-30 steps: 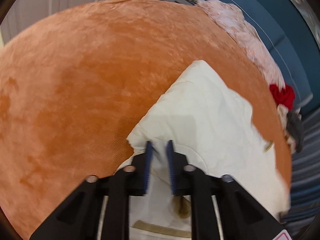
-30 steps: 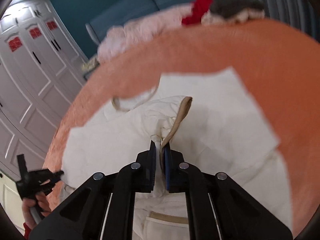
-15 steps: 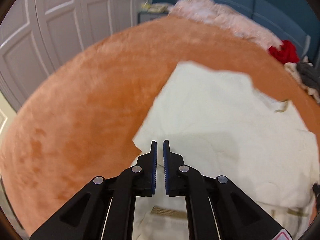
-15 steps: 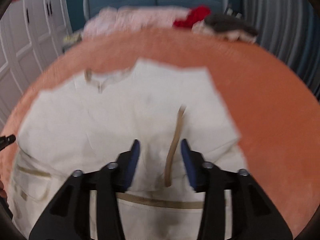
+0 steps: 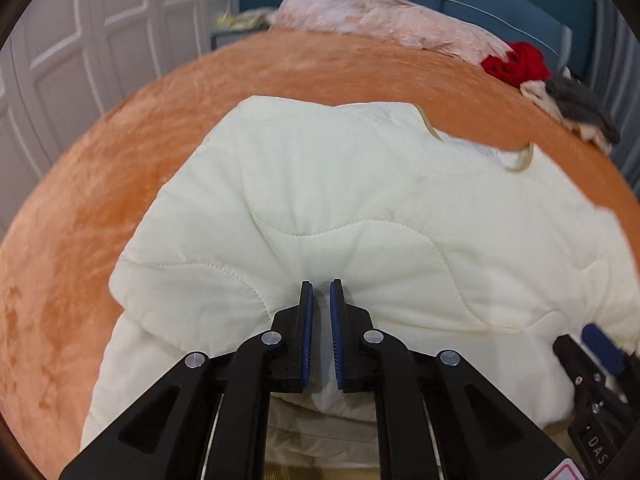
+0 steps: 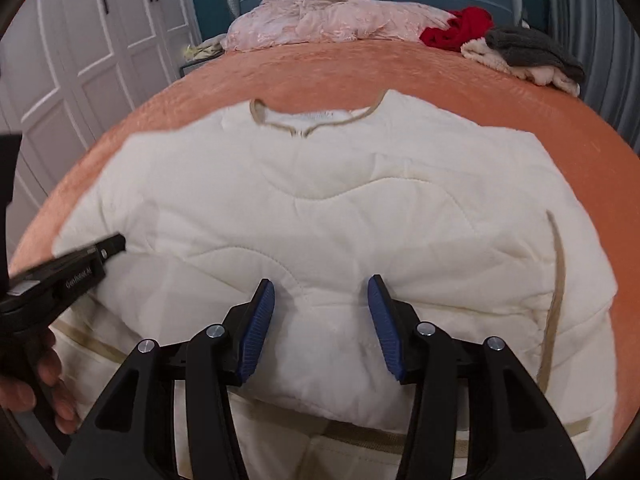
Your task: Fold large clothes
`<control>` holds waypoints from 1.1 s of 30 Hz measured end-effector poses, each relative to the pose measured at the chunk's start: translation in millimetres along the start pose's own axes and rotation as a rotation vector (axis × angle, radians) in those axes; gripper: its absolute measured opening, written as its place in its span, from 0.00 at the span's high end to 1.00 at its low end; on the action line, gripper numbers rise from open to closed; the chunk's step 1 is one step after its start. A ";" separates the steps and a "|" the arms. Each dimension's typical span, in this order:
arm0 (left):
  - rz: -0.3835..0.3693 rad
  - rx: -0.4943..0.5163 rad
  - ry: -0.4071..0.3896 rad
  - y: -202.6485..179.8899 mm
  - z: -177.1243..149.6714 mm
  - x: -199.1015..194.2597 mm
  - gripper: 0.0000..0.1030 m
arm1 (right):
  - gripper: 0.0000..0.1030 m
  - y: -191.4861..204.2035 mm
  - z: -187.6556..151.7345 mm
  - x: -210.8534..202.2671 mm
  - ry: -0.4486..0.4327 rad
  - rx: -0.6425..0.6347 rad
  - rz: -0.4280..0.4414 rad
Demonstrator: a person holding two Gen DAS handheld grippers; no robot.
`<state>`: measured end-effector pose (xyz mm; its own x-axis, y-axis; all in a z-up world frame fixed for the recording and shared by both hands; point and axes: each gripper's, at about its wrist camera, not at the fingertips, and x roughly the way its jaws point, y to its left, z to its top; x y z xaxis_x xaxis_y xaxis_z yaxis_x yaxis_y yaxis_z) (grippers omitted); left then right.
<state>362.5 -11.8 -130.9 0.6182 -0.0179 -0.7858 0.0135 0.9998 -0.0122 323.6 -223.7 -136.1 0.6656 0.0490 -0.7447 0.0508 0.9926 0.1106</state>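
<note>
Presently we note the cream jacket (image 6: 320, 208) mid-bed (image 6: 460, 76); left tool (image 5: 320, 300) clenched empty, right tool (image 6: 320, 304) released, having just been opening.

Even, soft indoor light; fisheye bends edges, left view slightly motion-blurred.

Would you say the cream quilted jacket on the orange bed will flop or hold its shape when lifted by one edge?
The cream quilted jacket will probably flop: it already lies folded over itself. Its puffy, stitched padding suggests soft, rounded folds rather than sharp creases. It looks bulky yet likely light, and the plush orange bedspread may drag on it.
</note>
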 end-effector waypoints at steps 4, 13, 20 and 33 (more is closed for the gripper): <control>0.011 0.006 -0.026 -4.2 -5.7 3.1 0.91 | 0.54 3.4 -4.9 2.8 0.002 -0.007 -0.011; 0.063 0.036 -0.059 -13.6 -12.7 3.5 0.91 | 0.53 7.6 -6.9 6.0 -0.022 -0.018 -0.028; 0.087 0.052 -0.066 -17.7 -14.6 5.3 0.91 | 0.53 8.3 -7.7 5.9 -0.032 -0.019 -0.032; -0.070 0.010 -0.021 0.7 4.1 -9.3 0.72 | 0.46 6.2 14.5 -16.2 -0.033 -0.017 0.042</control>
<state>360.0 -10.9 -121.0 0.6320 -0.0881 -0.7699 0.0648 0.9960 -0.0608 324.0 -220.0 -113.8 0.6908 0.0872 -0.7178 0.0100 0.9915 0.1301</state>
